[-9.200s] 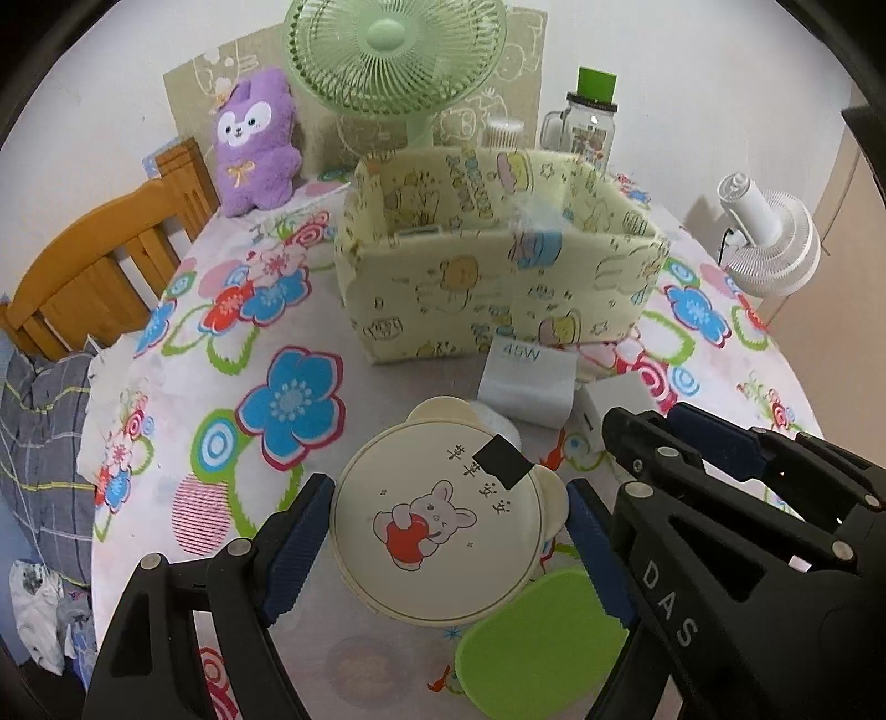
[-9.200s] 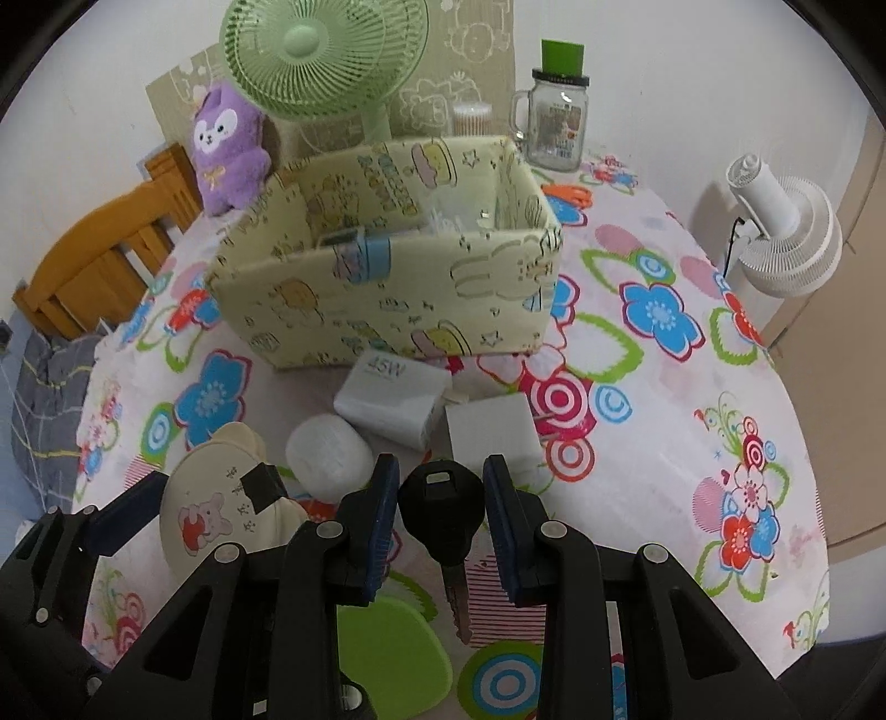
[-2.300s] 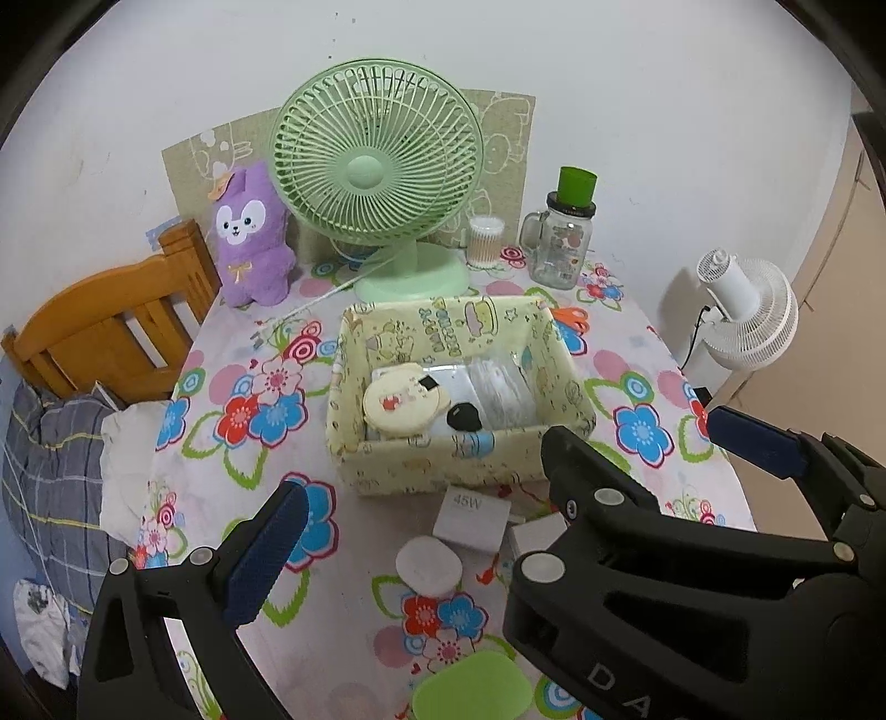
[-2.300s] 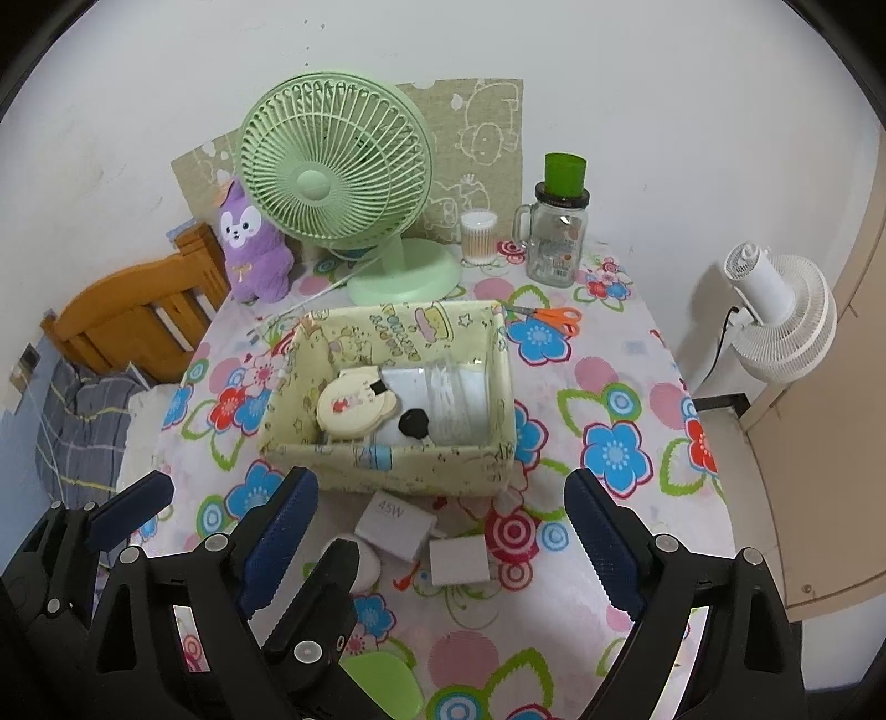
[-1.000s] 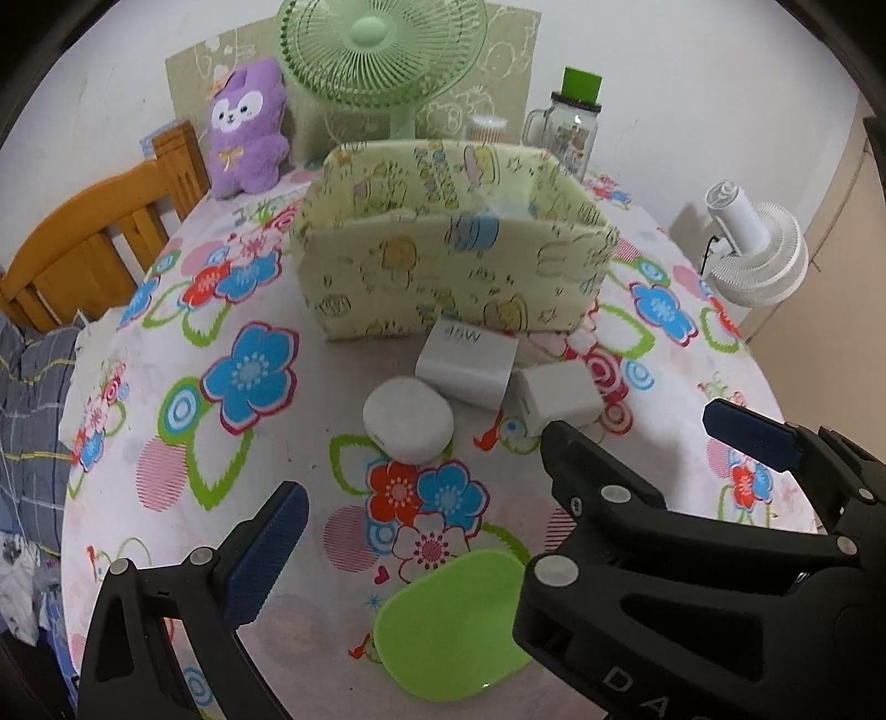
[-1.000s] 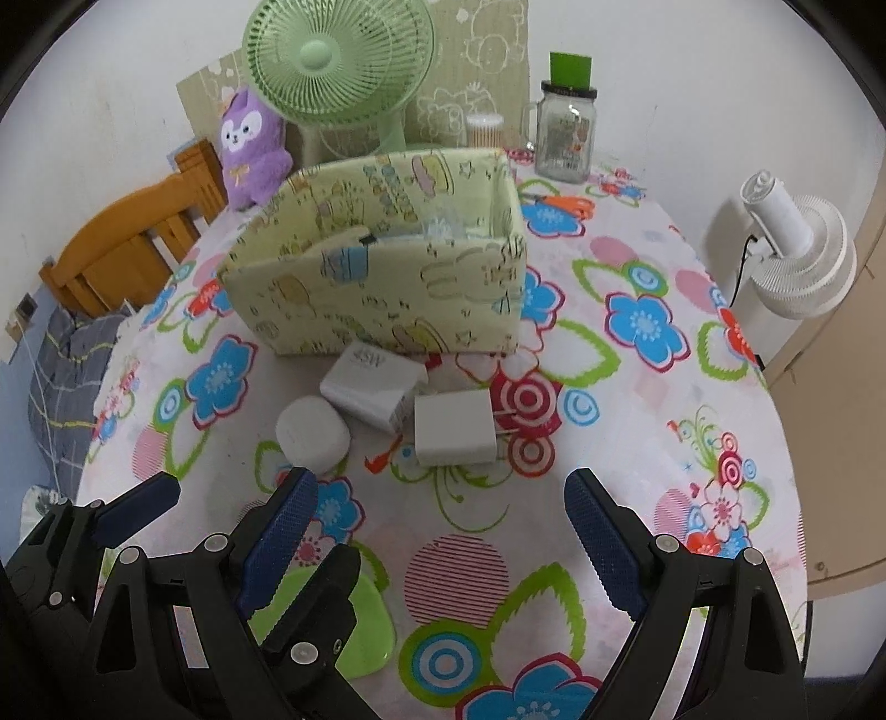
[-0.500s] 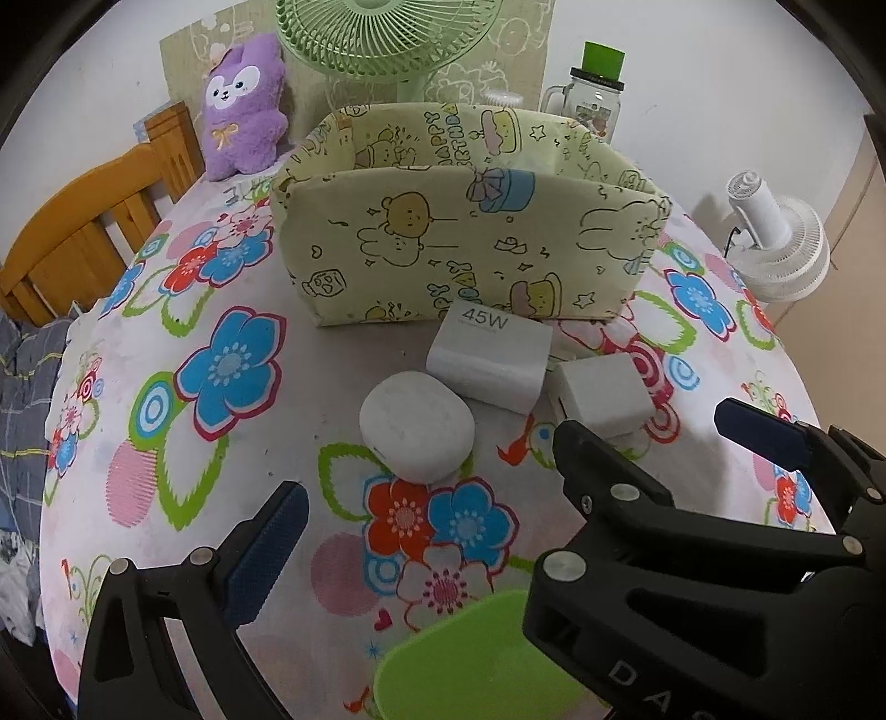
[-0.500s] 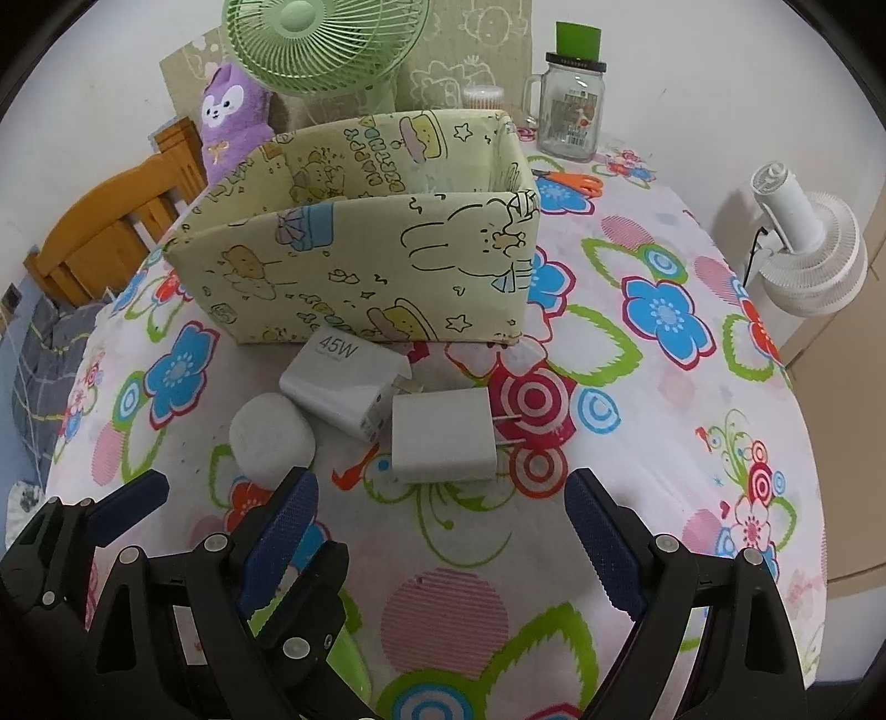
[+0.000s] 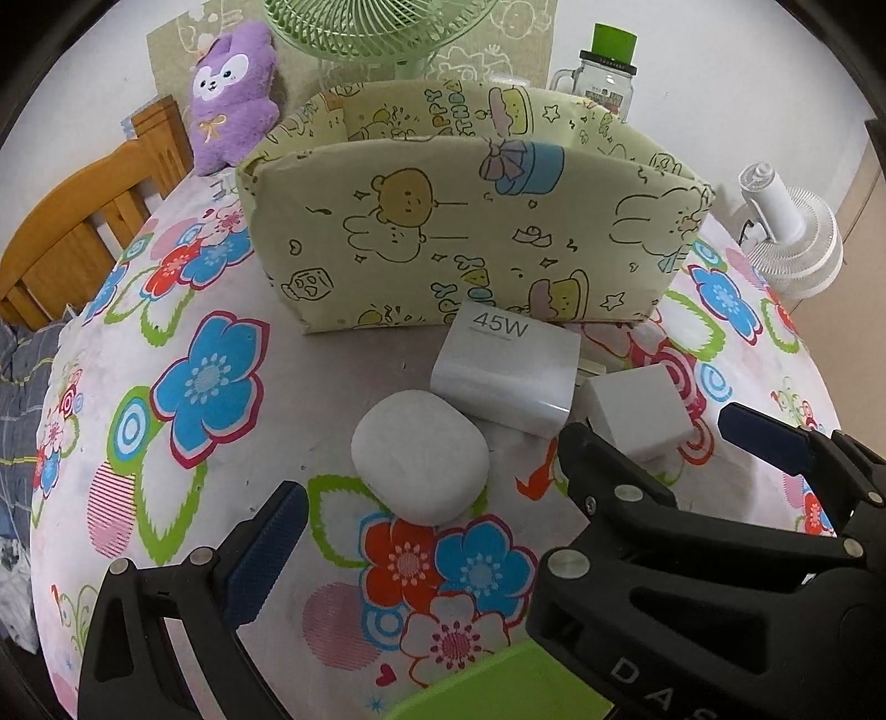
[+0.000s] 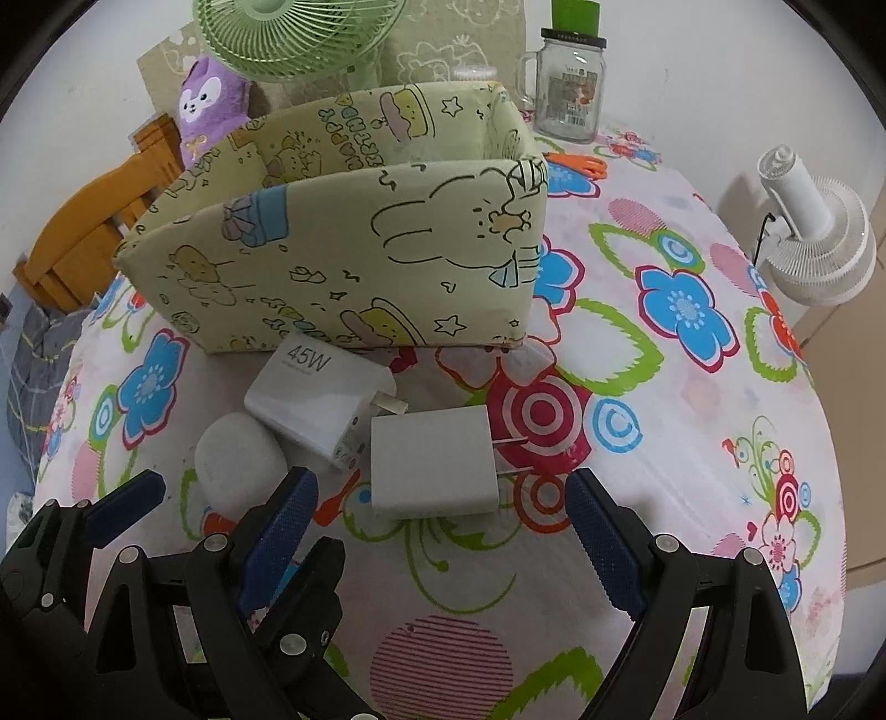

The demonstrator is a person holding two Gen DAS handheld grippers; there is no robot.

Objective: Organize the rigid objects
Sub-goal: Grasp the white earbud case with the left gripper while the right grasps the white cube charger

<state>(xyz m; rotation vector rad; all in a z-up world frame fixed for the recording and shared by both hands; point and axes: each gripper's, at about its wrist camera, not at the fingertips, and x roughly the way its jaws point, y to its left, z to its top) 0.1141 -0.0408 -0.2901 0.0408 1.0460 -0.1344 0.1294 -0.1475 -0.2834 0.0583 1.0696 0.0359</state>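
Counter cloth [image 9: 232,343]: white, blue, red, green flowers. Fabric box [image 9: 465,243]: pale yellow, cartoon bears, rabbits. Chargers [image 10: 321,399] [image 10: 432,462], rounded case [image 9: 421,454]: white. Plush [image 9: 235,91]: purple. Fan [image 10: 288,33]: green.

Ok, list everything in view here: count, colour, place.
fabric storage box: 1, pale yellow cartoon print, table centre
45W charger: 1, white, before the box
small plug charger: 1, white, right of it
rounded case: 1, white, left of it
green lid: 1, near edge
desk fan: 1, green, behind box
plush toy: 1, purple
glass jar: 1, green lid
floor fan: 1, white
wooden chair: 1
left gripper: open
right gripper: open
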